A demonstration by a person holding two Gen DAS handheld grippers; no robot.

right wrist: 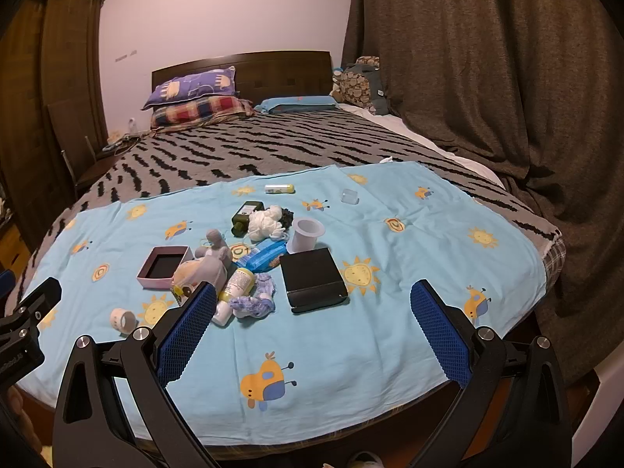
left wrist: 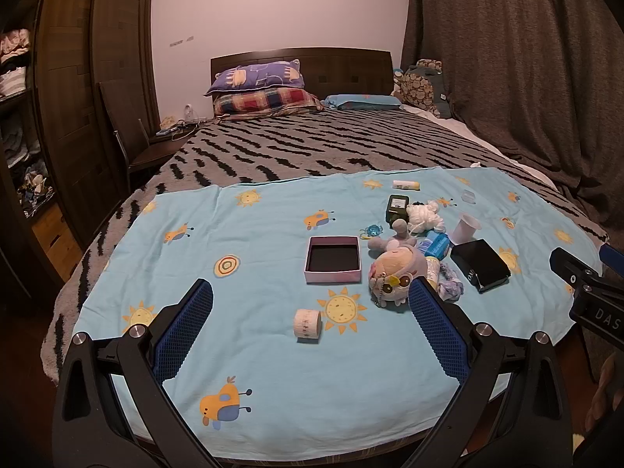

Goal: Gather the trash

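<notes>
A light blue cloth (left wrist: 253,351) (right wrist: 390,331) covers the bed's near end and carries a cluster of items. An open pink box (left wrist: 332,259) (right wrist: 163,266) sits left of a plush toy (left wrist: 392,271) (right wrist: 206,263). A tape roll (left wrist: 307,324) (right wrist: 123,320) lies nearest. A black box (left wrist: 480,265) (right wrist: 313,279), white cup (left wrist: 464,229) (right wrist: 306,234), blue packet (left wrist: 436,243) (right wrist: 265,253), white yarn (left wrist: 425,214) (right wrist: 267,220), dark bottle (left wrist: 397,207) (right wrist: 243,215) and yellow-white tube (right wrist: 234,292) lie among them. My left gripper (left wrist: 310,294) is open and empty above the tape roll. My right gripper (right wrist: 314,296) is open and empty near the black box.
A small tube (left wrist: 405,185) (right wrist: 279,188) and a clear case (left wrist: 468,197) (right wrist: 349,196) lie farther back. Pillows (left wrist: 261,89) lean on the headboard. A wardrobe (left wrist: 78,117) and chair (left wrist: 128,144) stand left of the bed. A grey curtain (right wrist: 487,78) hangs on the right.
</notes>
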